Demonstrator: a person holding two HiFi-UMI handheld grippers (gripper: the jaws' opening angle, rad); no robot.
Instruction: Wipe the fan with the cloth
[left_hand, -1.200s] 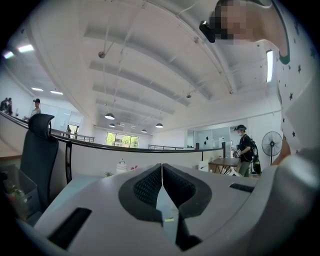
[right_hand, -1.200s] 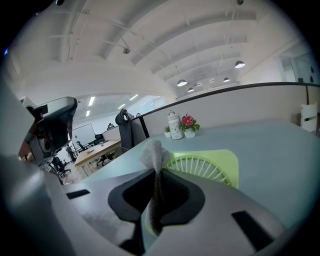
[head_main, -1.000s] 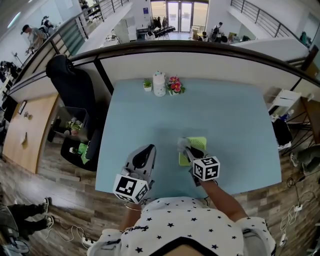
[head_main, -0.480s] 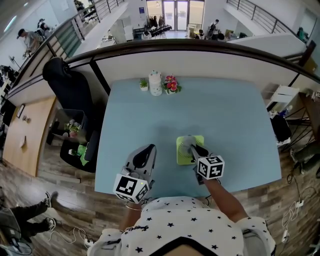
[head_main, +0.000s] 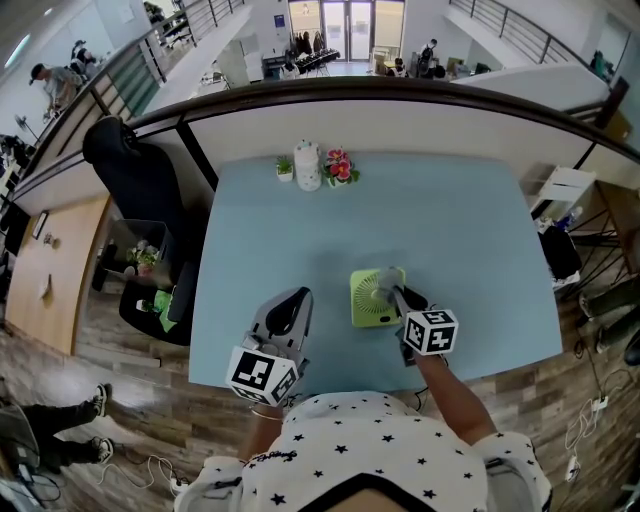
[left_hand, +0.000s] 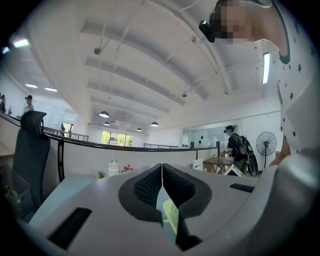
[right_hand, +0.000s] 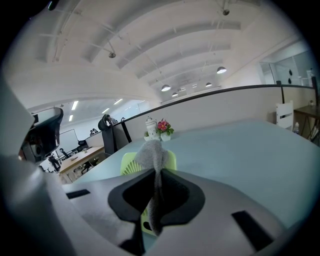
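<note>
Fingers of right gripper pinching grey cloth on green fan, left gripper fingers pressed together, holding nothing

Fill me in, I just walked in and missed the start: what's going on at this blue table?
A person holds a two-jaw gripper in each hand. The right gripper has its fingers shut on a grey cloth, which drapes over the small lime-green plastic fan on the light blue table. The left gripper is shut and empty, held near the table's front edge, clear of the fan.
</note>
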